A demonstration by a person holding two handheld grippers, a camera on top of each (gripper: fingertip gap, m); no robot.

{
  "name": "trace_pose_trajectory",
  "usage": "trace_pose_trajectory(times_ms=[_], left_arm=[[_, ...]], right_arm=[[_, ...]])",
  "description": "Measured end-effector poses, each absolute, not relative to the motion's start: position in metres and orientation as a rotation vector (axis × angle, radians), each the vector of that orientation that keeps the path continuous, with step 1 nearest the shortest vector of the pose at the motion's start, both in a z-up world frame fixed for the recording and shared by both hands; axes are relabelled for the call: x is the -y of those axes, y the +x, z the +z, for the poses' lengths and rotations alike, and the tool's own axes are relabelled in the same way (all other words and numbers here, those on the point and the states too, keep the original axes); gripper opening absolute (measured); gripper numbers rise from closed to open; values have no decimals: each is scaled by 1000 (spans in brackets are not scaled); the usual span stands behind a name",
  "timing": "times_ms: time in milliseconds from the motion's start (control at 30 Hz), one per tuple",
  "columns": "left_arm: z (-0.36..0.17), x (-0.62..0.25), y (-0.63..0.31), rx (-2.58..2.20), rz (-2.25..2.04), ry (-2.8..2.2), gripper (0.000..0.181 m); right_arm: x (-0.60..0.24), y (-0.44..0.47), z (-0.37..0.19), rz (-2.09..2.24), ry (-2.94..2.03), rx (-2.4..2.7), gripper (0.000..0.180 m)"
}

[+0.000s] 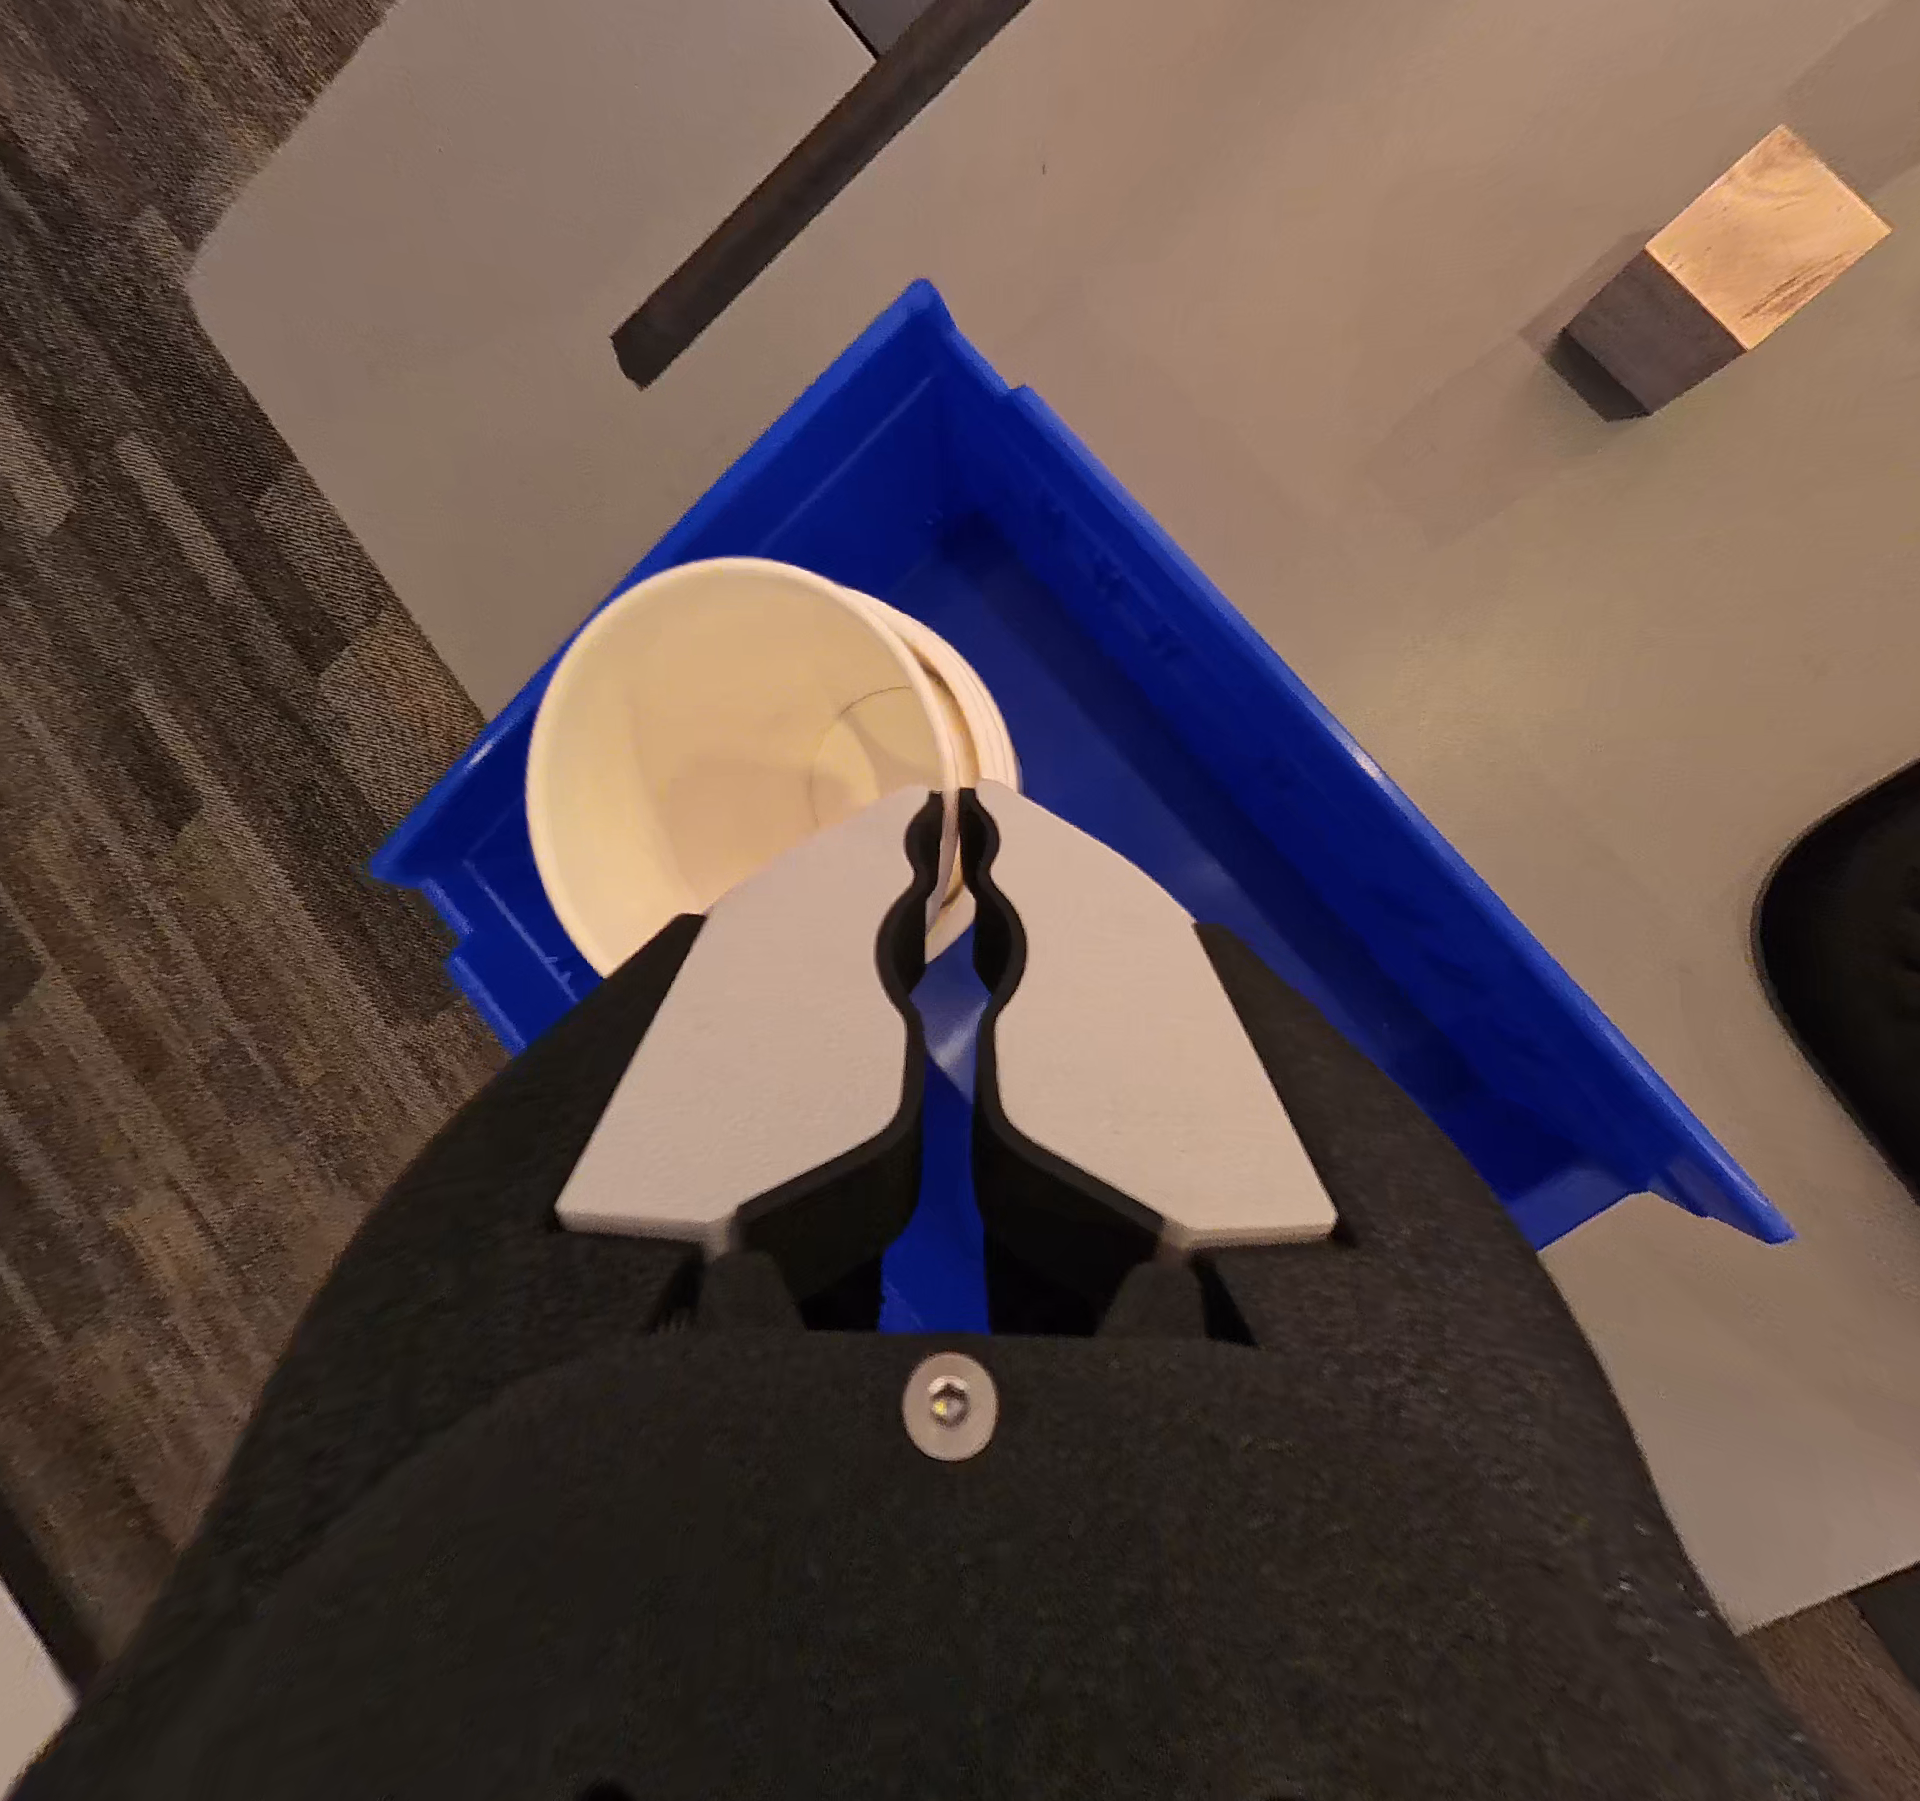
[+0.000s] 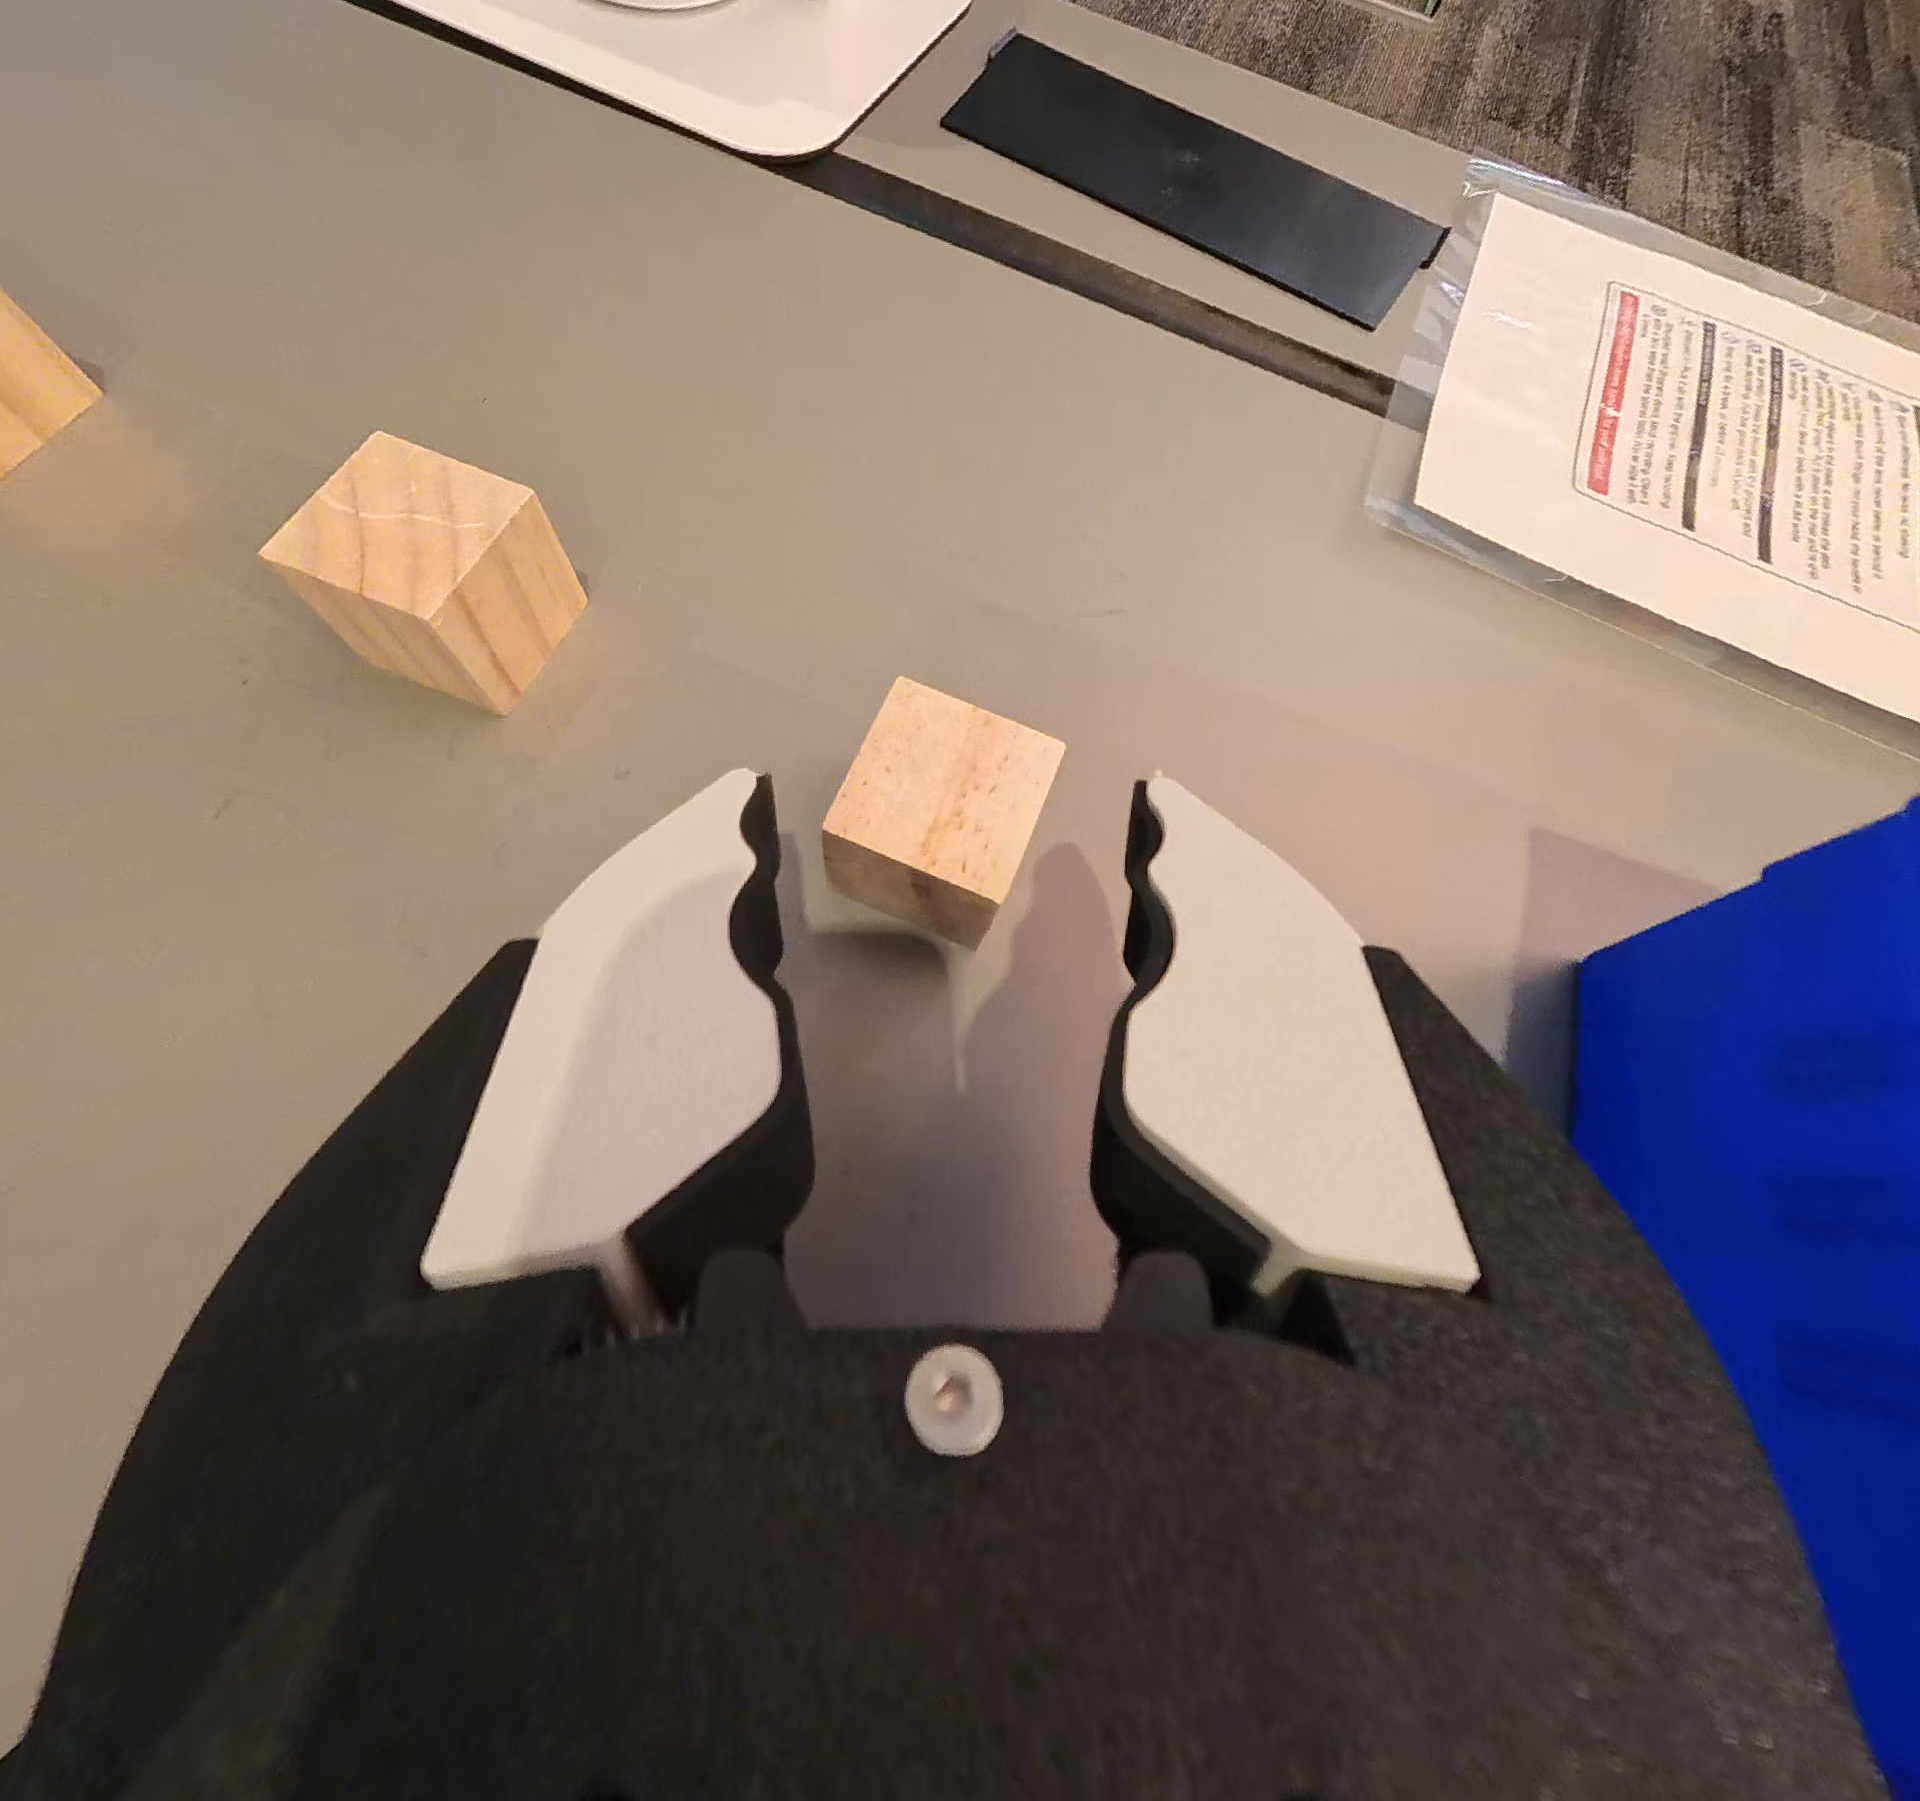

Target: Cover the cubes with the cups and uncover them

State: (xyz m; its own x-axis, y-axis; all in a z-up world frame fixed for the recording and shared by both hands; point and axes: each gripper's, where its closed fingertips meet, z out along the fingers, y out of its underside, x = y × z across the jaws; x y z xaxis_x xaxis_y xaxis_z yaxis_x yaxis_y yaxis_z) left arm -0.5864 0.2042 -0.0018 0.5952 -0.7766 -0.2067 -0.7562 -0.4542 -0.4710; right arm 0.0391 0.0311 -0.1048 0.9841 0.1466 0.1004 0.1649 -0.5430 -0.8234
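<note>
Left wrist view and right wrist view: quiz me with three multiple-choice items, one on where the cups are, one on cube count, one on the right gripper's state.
1. Where is the stack of paper cups?
A. Over the blue bin, pinched at the rim by the left gripper
B. Upside down over a cube
C. On the white tray

2. How many wooden cubes does the right wrist view show at least partly?
A. One
B. Three
C. Five

3. What state is the right gripper in?
A. Shut on a cube
B. Holding a cup
C. Open, empty

Answers:
1. A, the jaws close on the cup wall above the bin.
2. B, the small cube, the larger cube and one cut by the left edge.
3. C, its fingers stand apart, with the small cube just ahead, untouched.
</note>
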Motion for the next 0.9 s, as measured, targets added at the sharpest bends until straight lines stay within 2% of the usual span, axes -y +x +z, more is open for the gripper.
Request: trace_pose_trajectory(times_ms=[233,400,600,900], left_arm=[[37,-201,-583,-1234,42,-2205,3],[86,-187,-576,-1267,108,-2113,3],[147,-147,-517,-1359,71,-1921,3],[135,-71,-356,-1531,-202,-1690,2]], right_arm=[[-31,38,-106,-34,-2159,232,64],[-33,37,-99,-34,-2122,222,64],[-34,23,-65,24,-1960,223,63],[-21,-91,-1,517,-1580,453,67]])
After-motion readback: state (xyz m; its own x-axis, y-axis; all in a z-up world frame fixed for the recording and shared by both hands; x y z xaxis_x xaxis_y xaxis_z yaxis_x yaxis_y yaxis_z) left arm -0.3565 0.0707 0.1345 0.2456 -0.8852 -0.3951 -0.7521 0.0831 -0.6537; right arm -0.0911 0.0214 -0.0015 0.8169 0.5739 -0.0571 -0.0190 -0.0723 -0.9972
